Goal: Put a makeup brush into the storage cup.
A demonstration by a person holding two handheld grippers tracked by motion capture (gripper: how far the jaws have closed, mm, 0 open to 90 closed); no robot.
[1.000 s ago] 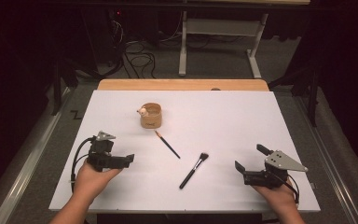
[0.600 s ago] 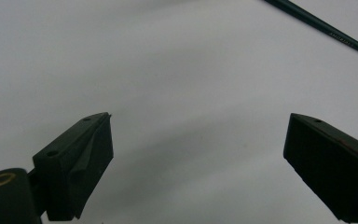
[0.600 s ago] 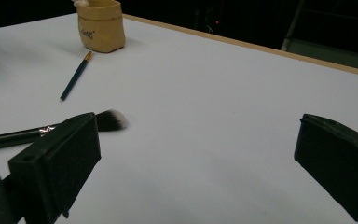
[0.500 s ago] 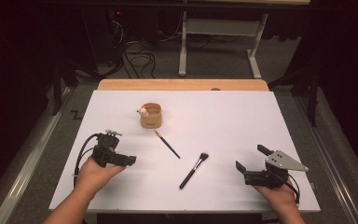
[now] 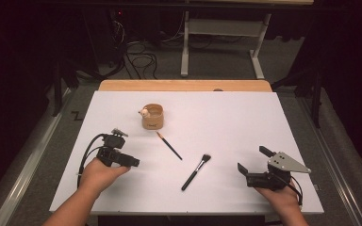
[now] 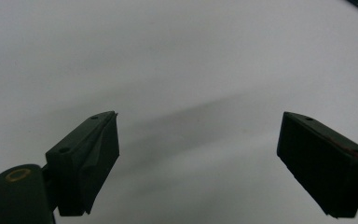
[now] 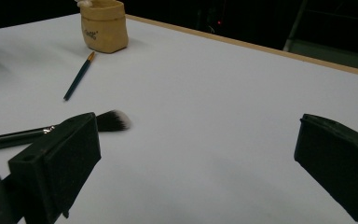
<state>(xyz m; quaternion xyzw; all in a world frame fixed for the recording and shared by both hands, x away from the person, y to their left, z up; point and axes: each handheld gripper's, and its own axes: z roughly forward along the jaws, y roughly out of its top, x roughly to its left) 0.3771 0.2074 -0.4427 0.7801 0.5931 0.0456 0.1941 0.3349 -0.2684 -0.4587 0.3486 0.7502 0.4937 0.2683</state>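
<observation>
A tan cup (image 5: 152, 117) with a small white figure on its rim stands at the table's middle back. A thin dark paintbrush (image 5: 169, 145) lies in front of it, and a black makeup brush (image 5: 196, 171) with a white-tipped head lies nearer me. My left gripper (image 5: 133, 161) is at the left, jaws pointing right toward the brushes, open (image 6: 198, 126) over bare white table. My right gripper (image 5: 251, 159) rests at the front right, open (image 7: 196, 126) and empty. Beyond its left jaw I see the makeup brush (image 7: 107, 120), the paintbrush (image 7: 79, 77) and the cup (image 7: 103, 25).
The white tabletop (image 5: 226, 122) has a wooden strip (image 5: 184, 85) along its far edge. Beyond it are a dark floor with cables (image 5: 136, 49) and a white table frame (image 5: 221, 28). A metal rail (image 5: 33, 155) runs along the left side.
My left gripper has shifted a little to the right and away from me. The right gripper, cup and both brushes have not moved.
</observation>
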